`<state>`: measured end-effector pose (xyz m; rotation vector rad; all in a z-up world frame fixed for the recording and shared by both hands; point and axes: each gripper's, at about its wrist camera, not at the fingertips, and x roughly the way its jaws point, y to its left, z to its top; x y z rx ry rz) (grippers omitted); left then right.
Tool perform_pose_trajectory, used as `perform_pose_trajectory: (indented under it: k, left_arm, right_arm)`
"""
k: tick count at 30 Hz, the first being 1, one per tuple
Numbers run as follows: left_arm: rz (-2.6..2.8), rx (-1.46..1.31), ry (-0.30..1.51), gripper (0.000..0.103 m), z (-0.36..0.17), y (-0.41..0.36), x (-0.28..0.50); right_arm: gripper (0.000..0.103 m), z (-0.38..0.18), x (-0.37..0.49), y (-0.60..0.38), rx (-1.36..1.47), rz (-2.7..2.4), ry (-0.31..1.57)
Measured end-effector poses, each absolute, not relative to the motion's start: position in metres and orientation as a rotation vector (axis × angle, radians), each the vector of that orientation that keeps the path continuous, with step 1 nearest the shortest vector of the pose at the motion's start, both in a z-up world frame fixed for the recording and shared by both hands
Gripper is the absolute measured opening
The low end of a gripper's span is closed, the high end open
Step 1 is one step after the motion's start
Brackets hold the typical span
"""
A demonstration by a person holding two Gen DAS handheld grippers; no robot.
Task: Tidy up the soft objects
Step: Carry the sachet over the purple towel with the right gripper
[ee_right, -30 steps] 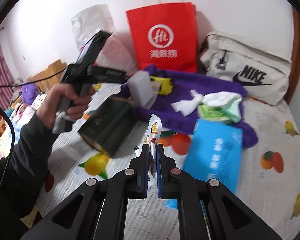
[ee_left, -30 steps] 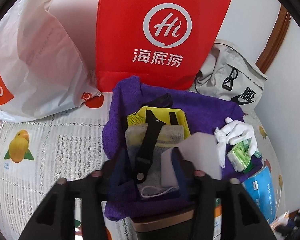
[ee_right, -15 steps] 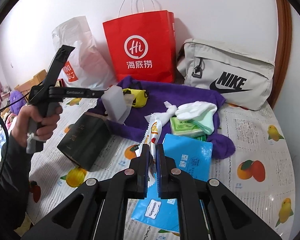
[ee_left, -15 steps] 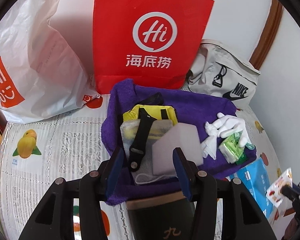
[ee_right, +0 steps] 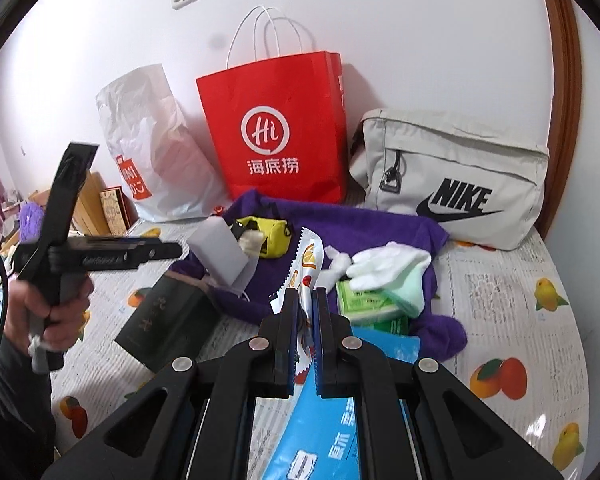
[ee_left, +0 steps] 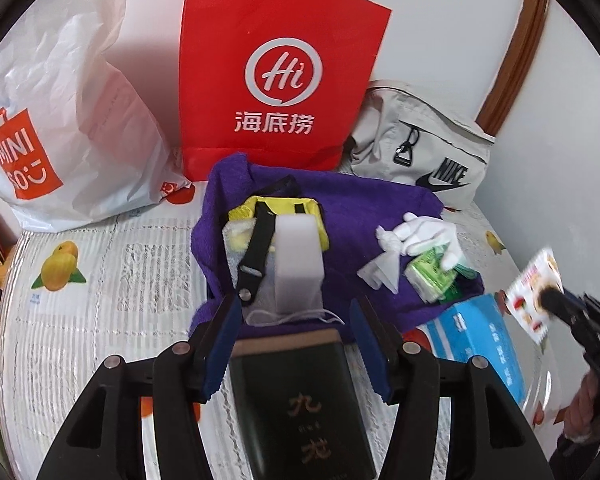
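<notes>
A purple towel [ee_left: 364, 204] lies on the table and bears a white sponge block [ee_left: 298, 264], a yellow pouch with a black strap [ee_left: 278, 210], white gloves [ee_left: 428, 234] and a green tissue pack [ee_left: 432, 278]. My left gripper [ee_left: 296, 316] is open, just behind the sponge and apart from it. My right gripper [ee_right: 307, 300] is shut on a fruit-print snack packet [ee_right: 308, 268], held above a blue pack [ee_right: 324, 432]. The towel [ee_right: 364, 224], sponge [ee_right: 218, 252] and gloves [ee_right: 384, 266] also show in the right wrist view.
A dark green box [ee_left: 300, 400] lies under the left gripper. A red paper bag [ee_left: 276, 92], a white Miniso plastic bag [ee_left: 60, 120] and a grey Nike bag [ee_left: 424, 152] stand against the wall. The fruit-print tablecloth [ee_left: 100, 280] covers the table.
My left gripper has opened, let go of the white sponge on the towel and pulled back. My right gripper, still holding the packet, has drawn back and up.
</notes>
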<state>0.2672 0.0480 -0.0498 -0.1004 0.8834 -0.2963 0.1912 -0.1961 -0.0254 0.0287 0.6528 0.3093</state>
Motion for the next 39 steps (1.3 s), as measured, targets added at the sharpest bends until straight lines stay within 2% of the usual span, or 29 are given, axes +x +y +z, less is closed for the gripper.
perform_pose_trajectory:
  k: [16,21,39]
  left_arm:
    - [-0.281,-0.115,0.887,0.056,-0.05,0.058,0.224]
    - [-0.251,-0.12,0.891,0.06,-0.055,0.067,0.205]
    - [-0.239,-0.163,0.914,0.06,-0.062,0.071,0.175]
  right_arm:
    - [0.007,-0.028,0.223,-0.193,-0.005,0.306,0.657]
    - [0.007,-0.034,0.238,-0.195,-0.007,0.298,0.665]
    - [0.007,-0.066,0.306,-0.204,-0.033,0.28,0.763]
